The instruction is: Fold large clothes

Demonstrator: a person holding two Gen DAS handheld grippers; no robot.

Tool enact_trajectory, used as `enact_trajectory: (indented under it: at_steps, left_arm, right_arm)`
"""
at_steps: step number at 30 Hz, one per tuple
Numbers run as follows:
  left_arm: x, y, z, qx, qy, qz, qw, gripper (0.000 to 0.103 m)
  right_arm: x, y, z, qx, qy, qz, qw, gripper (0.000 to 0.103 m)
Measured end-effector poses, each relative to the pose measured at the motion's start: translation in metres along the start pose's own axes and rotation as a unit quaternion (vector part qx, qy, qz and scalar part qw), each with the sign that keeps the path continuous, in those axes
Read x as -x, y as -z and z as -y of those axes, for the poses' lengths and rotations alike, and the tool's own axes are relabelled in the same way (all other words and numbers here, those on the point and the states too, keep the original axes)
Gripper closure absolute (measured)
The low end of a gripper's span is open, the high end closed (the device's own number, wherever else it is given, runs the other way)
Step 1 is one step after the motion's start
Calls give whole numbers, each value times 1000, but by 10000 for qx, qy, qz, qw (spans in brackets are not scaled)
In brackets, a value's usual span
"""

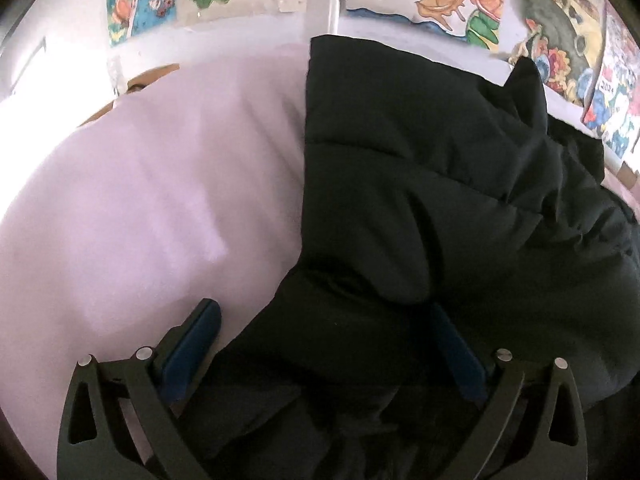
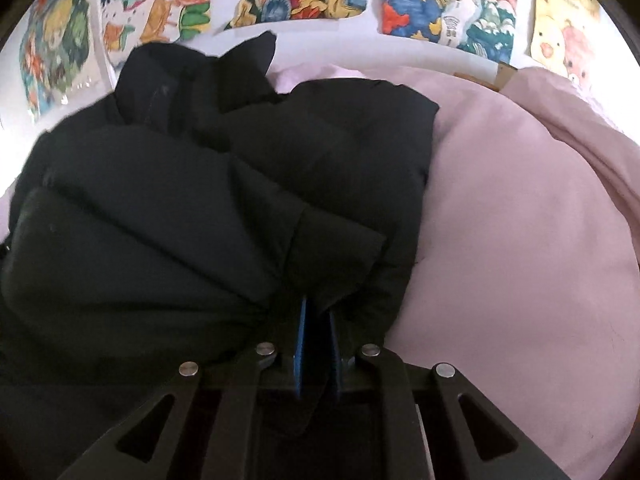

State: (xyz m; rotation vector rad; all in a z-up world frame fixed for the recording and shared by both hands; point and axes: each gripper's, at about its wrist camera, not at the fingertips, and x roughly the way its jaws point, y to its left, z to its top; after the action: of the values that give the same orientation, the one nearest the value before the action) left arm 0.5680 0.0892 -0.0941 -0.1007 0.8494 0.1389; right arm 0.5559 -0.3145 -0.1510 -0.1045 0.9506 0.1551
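I count one black puffer jacket (image 1: 420, 200), the only garment in either view, spread over one pink bedsheet (image 1: 140, 200). There are two grippers: my left gripper (image 1: 324, 344) with two blue pads spread wide at 6 o'clock of its own view, and my right gripper (image 2: 318, 332) with two blue pads pressed nearly together on a fold of the jacket. Each gripper shows four silver pivot pins. Along the wall from 10 to 2 o'clock in the right wrist view I count five coloured drawings (image 2: 440, 4). One of them bears the number 2024. One pink pillow or bundle (image 2: 580, 120) sits at 2 o'clock.
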Motion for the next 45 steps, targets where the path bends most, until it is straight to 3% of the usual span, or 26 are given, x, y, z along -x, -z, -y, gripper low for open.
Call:
enact_trajectory:
  at_steps: [3, 7, 11, 13, 16, 18, 19, 23, 25, 30, 35, 36, 39, 40, 41, 42, 43, 45]
  left_arm:
    - [-2, 3, 3, -74, -78, 40, 9999, 1]
    - [0, 4, -5, 48, 95, 49, 9999, 1]
    - [8, 1, -11, 159, 215, 102, 9996, 1]
    - [26, 1, -16, 236, 272, 390, 9986, 2]
    - [57, -4, -19, 298, 476, 983, 9936, 2]
    - [74, -14, -14, 247, 658, 1319, 9888, 2]
    - [78, -19, -9, 204, 768, 1391, 9871, 2]
    - [80, -51, 27, -41, 1029, 1455, 9840, 2]
    - [72, -72, 49, -189, 1154, 1298, 9846, 2]
    - [35, -134, 102, -811, 1201, 959, 9848, 2]
    - [-6, -176, 133, -626, 1222, 906, 9864, 2]
    - [-10, -179, 135, -563, 1243, 895, 9866, 2]
    - [-18, -185, 139, -342, 1417, 962, 9846, 4]
    - [-17, -186, 140, -289, 1466, 1007, 9836, 6]
    - [-18, -186, 140, -232, 1541, 1050, 9822, 16]
    - [-19, -186, 139, -166, 1601, 1018, 9817, 36]
    - [-21, -187, 139, -112, 1666, 941, 9815, 47]
    - [-25, -189, 139, -32, 1724, 738, 9823, 89]
  right_arm:
    - [-9, 5, -8, 160, 197, 55, 9997, 92]
    - [-9, 7, -10, 182, 248, 138, 9994, 92]
    - [2, 5, -2, -34, 7, 241, 9997, 92]
    - [11, 1, 8, -257, -234, 280, 9990, 89]
    - [29, -8, 18, -460, -370, 428, 9973, 72]
    - [46, -20, 24, -517, -452, 760, 9947, 37]
    - [53, -26, 24, -549, -489, 937, 9929, 32]
    - [57, -64, 23, -676, -766, 1144, 9882, 28]
    - [49, -85, 19, -709, -928, 1148, 9865, 23]
    - [-8, -159, 10, -1241, -1689, 814, 9744, 23]
    - [-57, -192, 0, -1764, -1936, 842, 9614, 24]
    - [-61, -194, -1, -1782, -1880, 879, 9619, 29]
    - [-70, -194, -3, -1785, -1827, 950, 9622, 73]
    - [-71, -194, -4, -1776, -1804, 972, 9625, 75]
    - [-68, -193, -5, -1748, -1828, 1054, 9617, 79]
    - [-63, -191, -6, -1695, -1849, 1128, 9614, 82]
    - [-58, -189, -9, -1607, -1850, 1191, 9622, 83]
    - [-46, -186, -17, -1307, -1824, 1314, 9656, 84]
